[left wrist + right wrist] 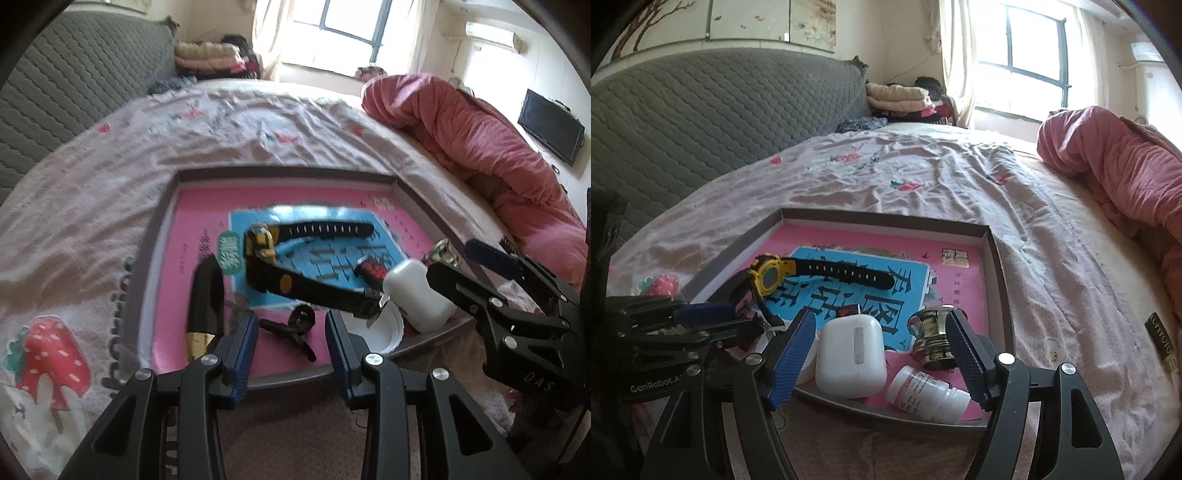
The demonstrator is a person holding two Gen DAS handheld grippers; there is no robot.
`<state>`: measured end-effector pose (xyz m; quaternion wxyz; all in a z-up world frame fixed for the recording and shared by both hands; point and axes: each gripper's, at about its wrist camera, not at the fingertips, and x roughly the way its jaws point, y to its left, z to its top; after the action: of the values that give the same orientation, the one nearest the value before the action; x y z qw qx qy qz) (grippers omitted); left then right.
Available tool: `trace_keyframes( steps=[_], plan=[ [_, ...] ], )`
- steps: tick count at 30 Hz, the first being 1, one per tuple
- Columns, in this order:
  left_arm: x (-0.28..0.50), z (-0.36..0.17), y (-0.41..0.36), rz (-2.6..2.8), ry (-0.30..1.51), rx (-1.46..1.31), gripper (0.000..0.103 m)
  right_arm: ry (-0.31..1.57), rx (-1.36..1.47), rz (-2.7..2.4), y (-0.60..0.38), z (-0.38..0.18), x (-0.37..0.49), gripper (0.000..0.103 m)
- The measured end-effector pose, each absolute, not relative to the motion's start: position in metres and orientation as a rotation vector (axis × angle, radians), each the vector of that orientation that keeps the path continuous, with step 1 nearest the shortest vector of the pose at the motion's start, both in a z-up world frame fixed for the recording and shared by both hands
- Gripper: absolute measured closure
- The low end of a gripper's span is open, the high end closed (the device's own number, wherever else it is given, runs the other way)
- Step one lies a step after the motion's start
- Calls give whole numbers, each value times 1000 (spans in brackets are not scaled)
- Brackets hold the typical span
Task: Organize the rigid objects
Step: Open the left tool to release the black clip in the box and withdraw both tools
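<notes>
Daylight is coming through a window (1030, 62) behind a bed, where a pale sheet (886, 173) with strawberry prints is lying wrinkled and a grey quilted headboard (701, 118) is standing on the left side. On the sheet a shallow tray (280, 172) with a pink printed floor is resting, and the rigid objects are lying inside it. Starting from the left, a black tube with a gold end (205, 306) is lying near the left wall of the tray. Next to it a small black clip (295, 326) is lying close to the near wall, just in front of the left gripper (291, 339), whose blue-padded fingers are standing apart with nothing between them. A black and yellow watch (772, 278) is lying across the blue print in the middle, with its strap stretching to the right. Further right, a white case (851, 360) is lying at the near edge, beside a white pill bottle (929, 391) that is lying on its side, and a shiny metal knob (931, 341) is standing behind the bottle. The right gripper (882, 354) is hanging wide open over these three things; its right finger is appearing just beside the knob, but I cannot tell if it is touching. At the far right a pink blanket (1115, 166) is lying in a heap on the bed.
</notes>
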<state>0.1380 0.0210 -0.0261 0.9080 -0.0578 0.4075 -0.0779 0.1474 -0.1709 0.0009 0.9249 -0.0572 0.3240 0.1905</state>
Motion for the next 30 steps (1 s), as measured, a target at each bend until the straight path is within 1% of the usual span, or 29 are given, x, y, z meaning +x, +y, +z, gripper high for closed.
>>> trace_keyframes(
  steps=[3,5,7,15,23,30],
  plan=[
    [134,-18,22,-171,822,-133,64,650,-130,389,-171,4,143,28],
    [129,-15,22,-169,810,-142,56,646,-135,386,-171,5,138,28],
    [126,-13,22,-157,810,-136,54,642,-145,365,-171,7,132,28],
    [106,-9,22,-120,824,-152,53,674,-106,320,-176,8,114,28],
    [80,8,18,-79,782,-136,53,694,-108,270,-177,8,88,28],
    [63,12,17,-61,801,-141,53,732,-57,237,-183,7,68,28]
  ],
)
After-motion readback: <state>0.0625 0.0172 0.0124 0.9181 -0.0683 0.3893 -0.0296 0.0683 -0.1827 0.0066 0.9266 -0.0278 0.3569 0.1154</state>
